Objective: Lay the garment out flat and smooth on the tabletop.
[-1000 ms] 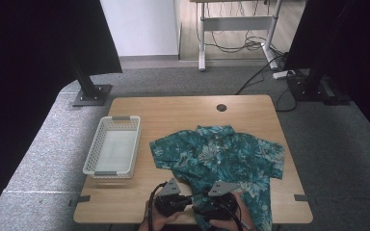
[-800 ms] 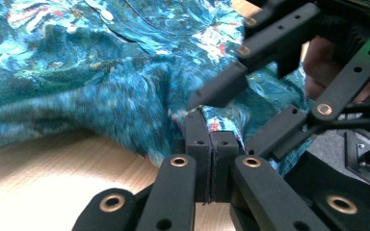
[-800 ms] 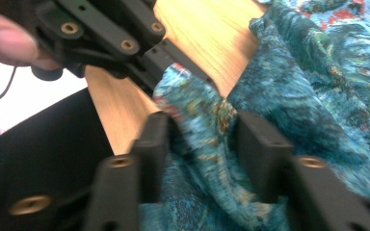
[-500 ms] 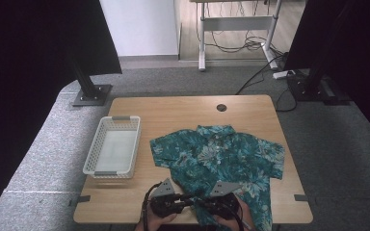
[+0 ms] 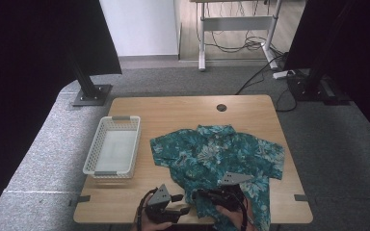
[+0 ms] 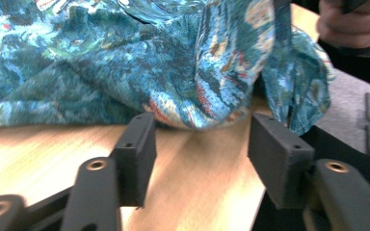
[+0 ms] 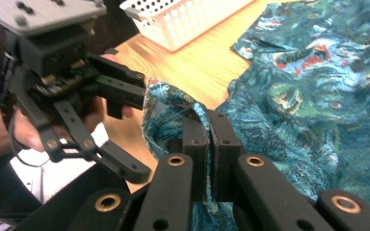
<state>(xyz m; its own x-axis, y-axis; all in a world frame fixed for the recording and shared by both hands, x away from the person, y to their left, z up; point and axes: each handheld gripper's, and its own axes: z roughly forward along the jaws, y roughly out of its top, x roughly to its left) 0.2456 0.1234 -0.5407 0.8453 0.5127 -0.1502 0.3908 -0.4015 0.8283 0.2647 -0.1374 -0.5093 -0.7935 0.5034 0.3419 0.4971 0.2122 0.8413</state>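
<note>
Teal printed cotton, thin and limp by the look of it: the shirt (image 5: 217, 154) is spread across the right half of the wooden table (image 5: 183, 110), with its hem at the near edge, beside the white basket (image 5: 112, 151). A fold of that hem is seen pinched in the right gripper (image 7: 211, 144), whose 2 jaws are pressed together on the cloth. The left gripper (image 6: 200, 144) is held just short of the lifted fold, its jaws spread wide with nothing between them.

Little weight is to be expected here, and no stiffness at all; the fabric sags and bunches wherever it is raised. It is judged unlikely to slip from rubbery pads, though a single layer could be pulled free. The hem corners, the side seams or the shoulders would be the better places to grip, since doubled cloth is offered there.
</note>
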